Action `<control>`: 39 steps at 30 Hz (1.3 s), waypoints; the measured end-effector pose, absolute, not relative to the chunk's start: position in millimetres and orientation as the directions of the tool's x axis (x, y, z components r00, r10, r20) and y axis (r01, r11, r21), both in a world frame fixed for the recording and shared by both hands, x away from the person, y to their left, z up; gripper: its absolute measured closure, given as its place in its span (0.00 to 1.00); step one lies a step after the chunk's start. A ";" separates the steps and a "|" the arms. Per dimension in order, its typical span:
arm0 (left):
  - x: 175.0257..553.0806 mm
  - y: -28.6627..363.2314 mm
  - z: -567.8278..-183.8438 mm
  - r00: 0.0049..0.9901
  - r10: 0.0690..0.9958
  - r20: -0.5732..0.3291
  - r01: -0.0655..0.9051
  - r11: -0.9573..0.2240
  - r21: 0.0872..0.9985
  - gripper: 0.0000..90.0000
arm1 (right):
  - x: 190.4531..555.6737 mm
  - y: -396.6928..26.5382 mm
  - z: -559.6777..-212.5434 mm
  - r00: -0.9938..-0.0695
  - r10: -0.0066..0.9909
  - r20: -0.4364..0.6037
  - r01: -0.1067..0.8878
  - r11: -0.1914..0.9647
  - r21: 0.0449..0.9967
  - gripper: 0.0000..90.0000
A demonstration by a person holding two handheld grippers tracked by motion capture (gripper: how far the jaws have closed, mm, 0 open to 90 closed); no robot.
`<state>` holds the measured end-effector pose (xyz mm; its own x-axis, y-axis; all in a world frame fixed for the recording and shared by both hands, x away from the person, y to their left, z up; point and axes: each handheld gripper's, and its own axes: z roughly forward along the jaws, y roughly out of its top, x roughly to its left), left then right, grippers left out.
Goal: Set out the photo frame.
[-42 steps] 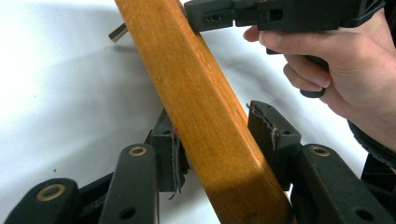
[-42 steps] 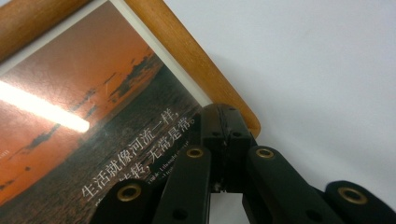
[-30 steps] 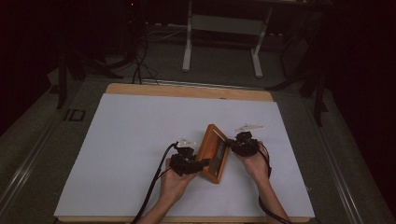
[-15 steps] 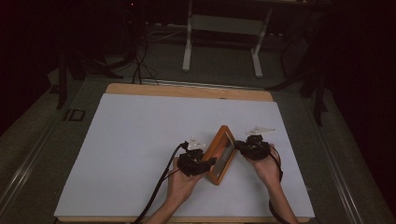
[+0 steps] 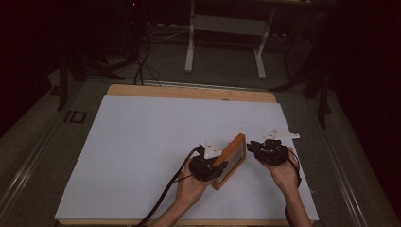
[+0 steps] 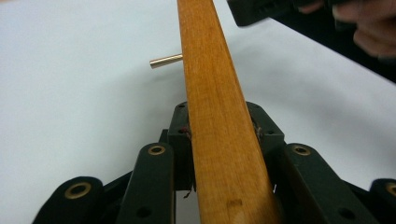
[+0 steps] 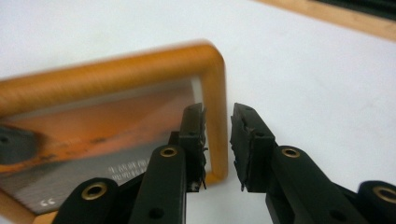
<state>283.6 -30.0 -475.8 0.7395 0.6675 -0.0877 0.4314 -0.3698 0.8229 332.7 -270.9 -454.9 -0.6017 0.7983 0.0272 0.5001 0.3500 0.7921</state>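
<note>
Left gripper (image 6: pixel 219 135) clamps the orange wooden picture frame's (image 5: pixel 230 160) edge, propping it up; right gripper (image 7: pixel 217 140), jaws just opening, holds nothing.

Dim room, evenly bright white tabletop (image 5: pixel 142 142); right gripper view blurred, soft shadows.

**Dim room, lit tabletop**

A white sheet (image 5: pixel 156 156) covers a wooden table (image 5: pixel 189 91), the one bright spot. At 12 o'clock, a white-legged stand (image 5: pixel 226 42) sits on grey floor (image 5: pixel 33 142). Cables (image 5: pixel 142 61) trail at 11. Dark frames (image 5: pixel 321 90) stand at 2. Beyond lies blackness.
</note>
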 end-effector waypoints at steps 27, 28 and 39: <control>261.4 -19.5 -515.6 0.756 0.648 -0.092 0.408 -0.357 0.840 0.54 | 321.4 -269.0 -437.2 -0.615 0.789 -0.001 0.410 0.321 0.854 1.00; 260.8 -18.8 -519.7 0.757 0.648 -0.085 0.408 -0.368 0.836 0.54 | 321.5 -269.0 -437.2 -0.615 0.788 0.000 0.410 0.320 0.854 1.00; 255.8 -23.0 -523.7 0.786 0.618 -0.006 0.342 -0.426 0.838 0.76 | 324.5 -267.9 -436.3 -0.619 0.785 -0.004 0.412 0.329 0.849 1.00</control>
<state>255.8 -23.0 -523.7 0.7858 0.6184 -0.0058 0.3416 -0.4262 0.8377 324.5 -267.9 -436.3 -0.6192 0.7852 -0.0041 0.4122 0.3295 0.8494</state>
